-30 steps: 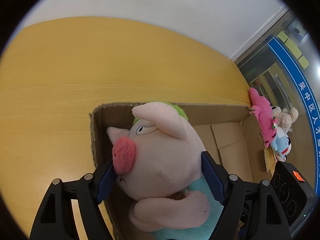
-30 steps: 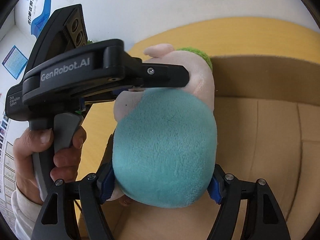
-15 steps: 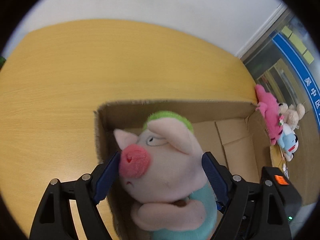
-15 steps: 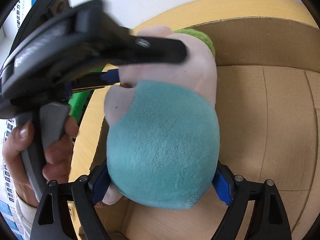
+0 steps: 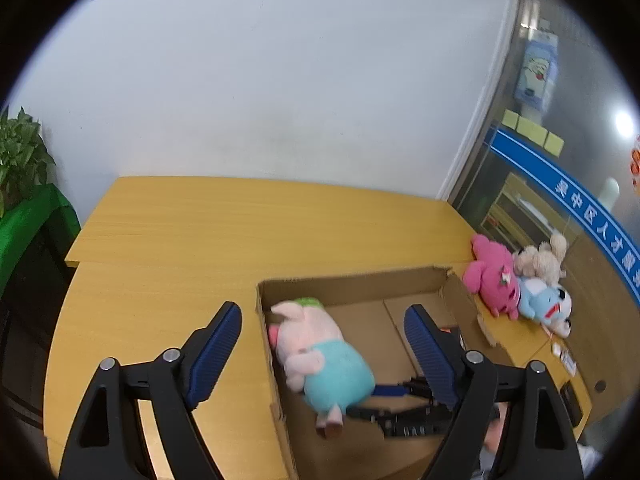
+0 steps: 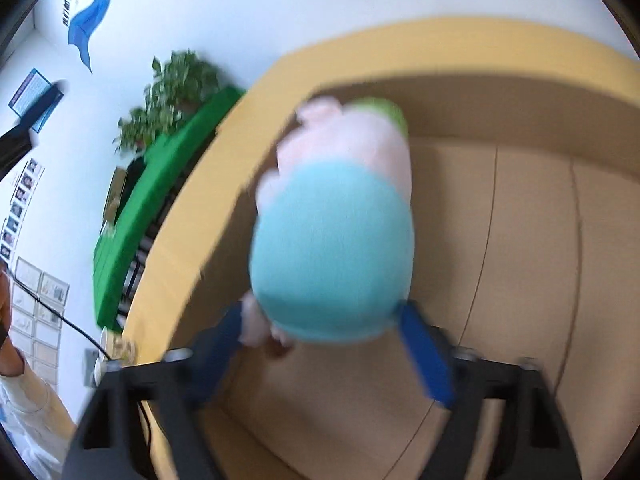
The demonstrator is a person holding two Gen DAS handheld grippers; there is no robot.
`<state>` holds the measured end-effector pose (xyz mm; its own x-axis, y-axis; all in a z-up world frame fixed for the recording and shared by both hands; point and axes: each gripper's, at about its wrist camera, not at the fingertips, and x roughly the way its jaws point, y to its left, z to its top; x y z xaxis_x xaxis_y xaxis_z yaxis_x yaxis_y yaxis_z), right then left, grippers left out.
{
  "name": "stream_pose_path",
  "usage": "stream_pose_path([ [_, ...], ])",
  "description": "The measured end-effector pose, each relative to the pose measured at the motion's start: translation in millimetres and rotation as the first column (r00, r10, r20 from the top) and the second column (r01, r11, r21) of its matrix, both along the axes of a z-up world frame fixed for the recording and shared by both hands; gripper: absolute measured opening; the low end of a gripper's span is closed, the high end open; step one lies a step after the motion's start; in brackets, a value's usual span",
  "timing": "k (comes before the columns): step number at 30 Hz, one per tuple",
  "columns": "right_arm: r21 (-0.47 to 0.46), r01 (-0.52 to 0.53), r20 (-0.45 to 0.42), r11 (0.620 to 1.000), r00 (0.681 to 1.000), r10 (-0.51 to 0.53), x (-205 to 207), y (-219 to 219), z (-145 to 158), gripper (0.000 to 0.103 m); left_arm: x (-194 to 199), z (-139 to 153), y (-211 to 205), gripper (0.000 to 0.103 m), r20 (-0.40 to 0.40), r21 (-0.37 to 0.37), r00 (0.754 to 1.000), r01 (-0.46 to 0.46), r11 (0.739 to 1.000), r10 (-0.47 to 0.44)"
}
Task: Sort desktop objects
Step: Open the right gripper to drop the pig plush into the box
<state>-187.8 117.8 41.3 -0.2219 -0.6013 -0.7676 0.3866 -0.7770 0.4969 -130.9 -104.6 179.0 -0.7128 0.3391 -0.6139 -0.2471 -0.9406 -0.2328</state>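
Note:
A pink pig plush [image 5: 316,352] in teal trousers lies on its side inside the open cardboard box [image 5: 352,284], against its left wall. My left gripper [image 5: 323,314] hangs above and in front of the box, its jaws wide and still opening, with nothing between them. My right gripper [image 6: 320,314] is low inside the box behind the pig [image 6: 332,248]. Its jaws are closing and its blue fingertips [image 6: 416,336] flank the teal bottom; the blurred view shows no pressing. It also shows as a black frame, the right gripper [image 5: 400,404].
A pink plush [image 5: 492,284], a beige plush [image 5: 540,260] and a blue plush [image 5: 548,304] lie on the yellow desk [image 5: 180,240] right of the box. A potted plant [image 6: 172,92] stands on a green-covered stand [image 6: 132,216] off the desk's left end. A sleeve [image 6: 24,400] shows at left.
The left gripper let go of the pig's head, then rose and pulled back. The pig dropped onto its side in the box. The right gripper loosened around the pig's bottom.

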Motion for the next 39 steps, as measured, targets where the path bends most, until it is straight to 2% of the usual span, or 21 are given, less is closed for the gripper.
stream_pose_path([
  [1, 0.004, 0.006, 0.011, 1.000, 1.000, -0.006, -11.8, 1.8, 4.0, 0.055, 9.3, -10.0, 2.3, 0.088, 0.012, -0.015, 1.000, 0.003, 1.000, -0.003],
  [4, -0.009, 0.001, 0.013, 1.000, 1.000, -0.001, -6.6, -8.5, -6.2, 0.051, 23.9, -56.7, 10.7, 0.088, 0.130, -0.058, 0.991, 0.041, 0.997, -0.033],
  [8, -0.025, 0.020, 0.013, 0.999, 1.000, -0.020, -15.8, -26.8, -17.4, 0.050, 37.5, -126.2, 22.2, 0.086, 0.274, 0.024, 0.958, 0.082, 0.996, -0.085],
  [12, -0.091, 0.051, 0.070, 0.995, 0.997, -0.045, -29.2, -28.8, -26.8, 0.052, 45.4, -163.2, 30.6, 0.086, 0.339, 0.050, 0.935, 0.091, 0.995, -0.103],
  [14, -0.096, 0.036, 0.068, 0.995, 0.997, -0.029, -35.2, -39.3, -29.6, 0.053, 49.5, -164.0, 35.5, 0.086, 0.311, 0.013, 0.947, 0.087, 0.996, -0.087],
  [18, -0.063, 0.035, 0.059, 0.997, 0.998, -0.032, -43.8, -48.5, -31.3, 0.053, 52.0, -162.6, 43.3, 0.086, 0.318, -0.011, 0.944, 0.092, 0.996, -0.084],
  [20, -0.076, 0.049, 0.088, 0.996, 0.995, -0.042, -50.8, -52.6, -34.4, 0.053, 55.1, -162.3, 47.2, 0.086, 0.314, -0.038, 0.946, 0.095, 0.995, -0.078],
  [25, -0.061, 0.064, 0.079, 0.996, 0.995, -0.059, -62.1, -61.0, -32.5, 0.054, 64.3, -165.6, 48.3, 0.086, 0.301, -0.076, 0.951, 0.097, 0.992, -0.070],
  [26, -0.061, 0.063, 0.083, 0.996, 0.995, -0.058, -61.5, -65.4, -32.3, 0.058, 64.9, -165.8, 46.9, 0.086, 0.298, -0.072, 0.952, 0.098, 0.993, -0.072],
  [29, -0.071, 0.070, 0.091, 0.995, 0.994, -0.063, -53.2, -56.7, -23.9, 0.080, 66.4, -165.9, 46.3, 0.086, 0.299, -0.075, 0.951, 0.103, 0.992, -0.076],
  [32, -0.060, 0.047, 0.058, 0.997, 0.997, -0.044, -26.3, -30.1, 1.1, 0.087, 72.1, -166.5, 44.2, 0.086, 0.306, -0.072, 0.948, 0.111, 0.991, -0.083],
  [34, -0.035, 0.005, -0.009, 0.999, 1.000, -0.005, 2.7, -1.3, 21.9, 0.091, 75.9, -165.9, 42.4, 0.086, 0.310, -0.057, 0.946, 0.114, 0.992, -0.091],
  [35, 0.013, -0.018, -0.059, 1.000, 0.998, 0.018, 23.1, 18.2, 32.1, 0.096, 77.8, -165.9, 41.5, 0.086, 0.310, -0.055, 0.946, 0.114, 0.992, -0.092],
  [37, 0.109, -0.014, -0.100, 0.994, 0.995, 0.025, 46.4, 43.7, 35.7, 0.100, 78.7, -165.3, 41.1, 0.086, 0.310, -0.055, 0.947, 0.111, 0.992, -0.088],
  [39, 0.233, 0.010, -0.084, 0.972, 0.996, 0.010, 67.3, 77.3, 23.5, 0.100, 79.5, -162.8, 47.8, 0.086, 0.310, -0.058, 0.947, 0.107, 0.993, -0.084],
])
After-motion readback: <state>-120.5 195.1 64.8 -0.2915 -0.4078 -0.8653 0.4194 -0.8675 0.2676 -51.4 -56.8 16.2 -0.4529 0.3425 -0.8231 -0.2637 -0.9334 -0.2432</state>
